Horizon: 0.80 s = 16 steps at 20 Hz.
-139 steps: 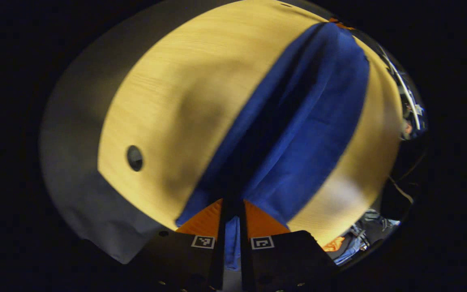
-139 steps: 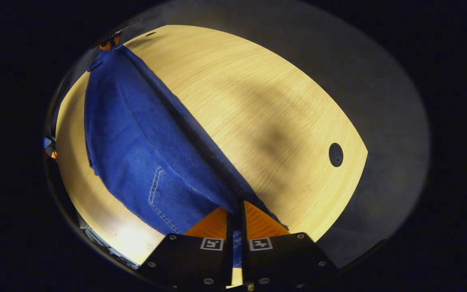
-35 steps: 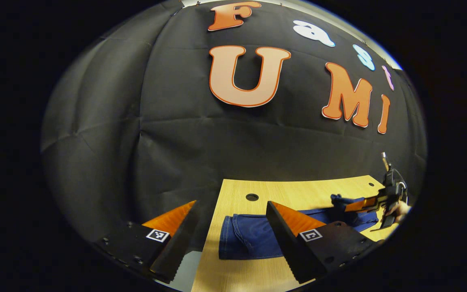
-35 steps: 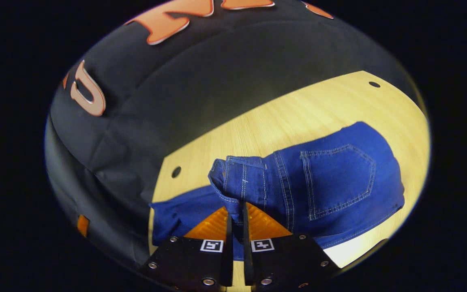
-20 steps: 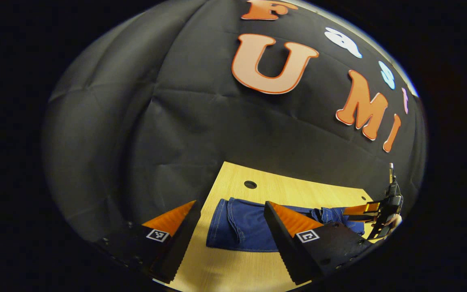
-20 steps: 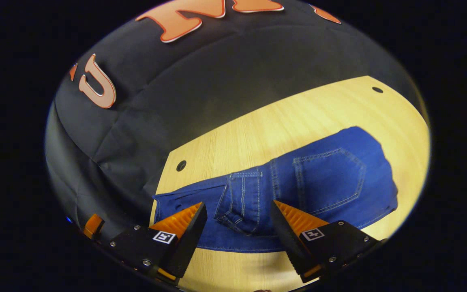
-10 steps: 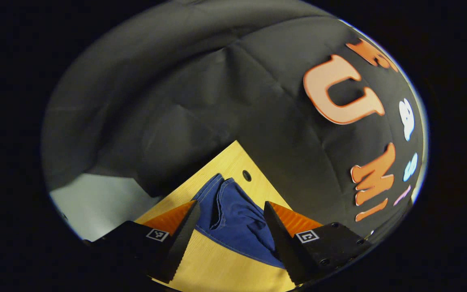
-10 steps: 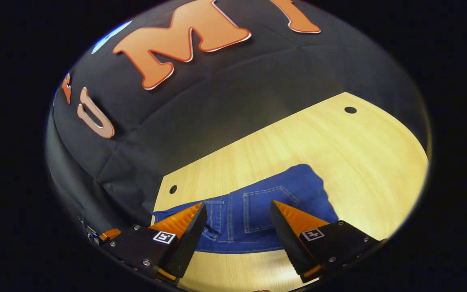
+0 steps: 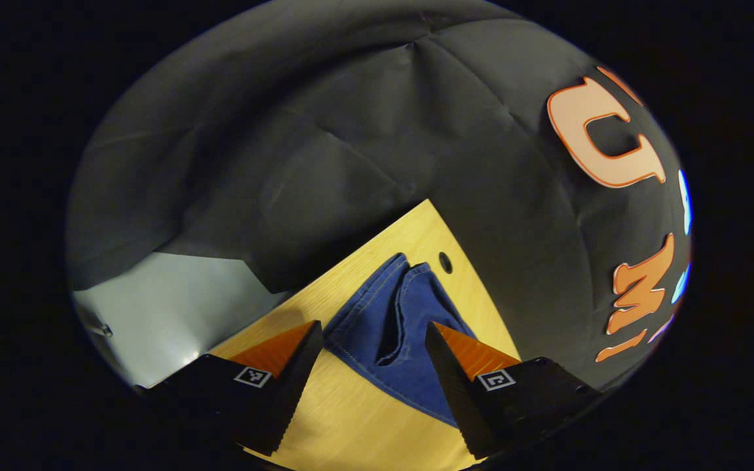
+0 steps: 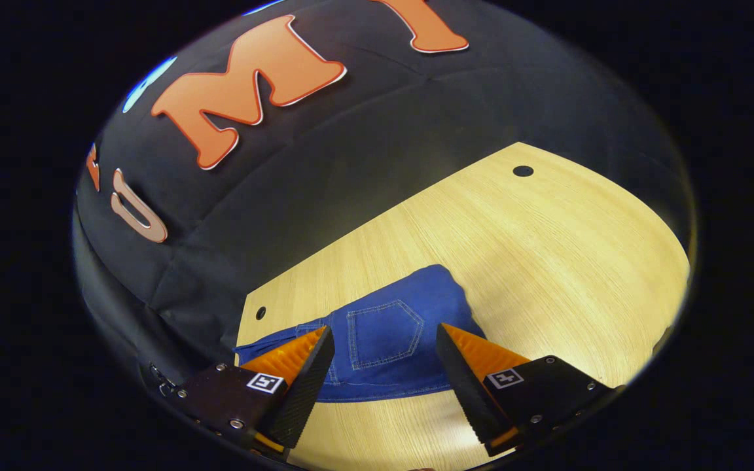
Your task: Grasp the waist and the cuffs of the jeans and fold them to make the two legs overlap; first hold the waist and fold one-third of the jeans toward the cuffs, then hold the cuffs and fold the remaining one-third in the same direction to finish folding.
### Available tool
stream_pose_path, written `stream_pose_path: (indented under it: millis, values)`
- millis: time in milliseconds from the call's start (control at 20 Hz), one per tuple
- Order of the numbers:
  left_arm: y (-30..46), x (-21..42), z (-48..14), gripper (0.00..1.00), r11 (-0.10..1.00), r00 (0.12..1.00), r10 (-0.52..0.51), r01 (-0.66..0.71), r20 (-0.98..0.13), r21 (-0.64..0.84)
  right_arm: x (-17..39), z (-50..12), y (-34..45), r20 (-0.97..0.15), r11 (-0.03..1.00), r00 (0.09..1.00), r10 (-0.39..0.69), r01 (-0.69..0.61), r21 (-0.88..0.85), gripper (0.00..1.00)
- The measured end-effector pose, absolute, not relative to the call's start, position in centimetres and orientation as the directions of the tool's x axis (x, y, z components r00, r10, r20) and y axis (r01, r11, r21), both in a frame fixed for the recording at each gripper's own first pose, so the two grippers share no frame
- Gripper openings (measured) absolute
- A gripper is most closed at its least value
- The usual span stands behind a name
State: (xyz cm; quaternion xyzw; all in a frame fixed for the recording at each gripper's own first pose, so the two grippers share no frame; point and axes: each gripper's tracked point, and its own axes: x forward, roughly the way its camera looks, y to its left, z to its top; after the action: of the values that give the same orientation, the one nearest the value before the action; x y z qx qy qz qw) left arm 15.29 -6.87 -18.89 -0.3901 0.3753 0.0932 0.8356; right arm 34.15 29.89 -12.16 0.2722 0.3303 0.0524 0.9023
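- You have two grippers, one in each hand. In the left gripper view your left gripper (image 9: pixel 372 356) has its jaws spread wide with nothing between them; in the right gripper view your right gripper (image 10: pixel 383 360) also has its jaws wide apart and empty.
- Both grippers hover above the near edge of the worktop (image 10: pixel 547 261), apart from the cloth, each tilted down toward it.
- One pair of jeans (image 10: pixel 383 340) lies flat on the worktop just beyond your right gripper's jaws, at 12 o'clock from them. One back pocket (image 10: pixel 383 333) faces up, on the waist part folded over the legs.
- In the left gripper view the jeans (image 9: pixel 390 327) run away from your jaws toward 12 o'clock, ending in a rumpled fold near the far corner.
- You can count two round holes in the worktop in the right gripper view: one (image 10: pixel 260 313) at 10 o'clock from the jeans, one (image 10: pixel 522 171) far off at 1 o'clock.
- Beyond the worktop hangs the booth's wall (image 9: pixel 351 131).
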Motion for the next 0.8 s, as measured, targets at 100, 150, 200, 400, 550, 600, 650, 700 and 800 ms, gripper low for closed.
stream_pose_path:
  millis: [100, 150, 200, 400, 550, 600, 650, 700, 800]
  values:
    - [-7.0, 15.1, -19.8, 0.98, 0.682, 0.68, -0.15, -0.455, -0.718, -0.573, 34.1, -12.3, 29.2, -0.573, 0.841, 0.776, 0.263, 0.106, 0.531, 0.97]
    - [-7.4, 15.4, -20.8, 0.98, 0.683, 0.667, -0.153, -0.461, -0.729, -0.566, 34.0, -12.5, 29.1, -0.576, 0.84, 0.775, 0.258, 0.115, 0.531, 0.97]
    - [-7.7, 15.5, -21.5, 0.98, 0.681, 0.658, -0.159, -0.466, -0.736, -0.565, 34.0, -12.5, 29.1, -0.579, 0.838, 0.774, 0.256, 0.121, 0.533, 0.97]
    - [-10.2, 16.8, -22.4, 0.98, 0.638, 0.685, -0.225, -0.434, -0.693, -0.636, 34.1, -12.7, 28.9, -0.586, 0.832, 0.768, 0.257, 0.132, 0.538, 0.97]
    - [-13.2, 18.4, -22.4, 0.98, 0.628, 0.69, -0.29, -0.385, -0.663, -0.676, 34.3, -13.0, 28.7, -0.595, 0.832, 0.762, 0.256, 0.14, 0.537, 0.97]
    - [-14.0, 19.1, -22.6, 0.98, 0.635, 0.694, -0.292, -0.374, -0.658, -0.676, 34.2, -13.0, 28.7, -0.599, 0.83, 0.759, 0.256, 0.144, 0.539, 0.97]
    - [-14.3, 19.8, -22.9, 0.98, 0.649, 0.702, -0.278, -0.367, -0.656, -0.667, 34.2, -13.1, 28.5, -0.601, 0.827, 0.757, 0.256, 0.151, 0.541, 0.97]
    - [-14.2, 20.5, -23.1, 0.98, 0.664, 0.711, -0.248, -0.37, -0.658, -0.65, 34.2, -13.2, 28.3, -0.605, 0.823, 0.755, 0.255, 0.16, 0.546, 0.97]
    - [-14.5, 22.7, -23.3, 0.98, 0.669, 0.738, -0.196, -0.381, -0.646, -0.638, 34.2, -13.2, 28.0, -0.608, 0.813, 0.753, 0.253, 0.175, 0.556, 0.97]
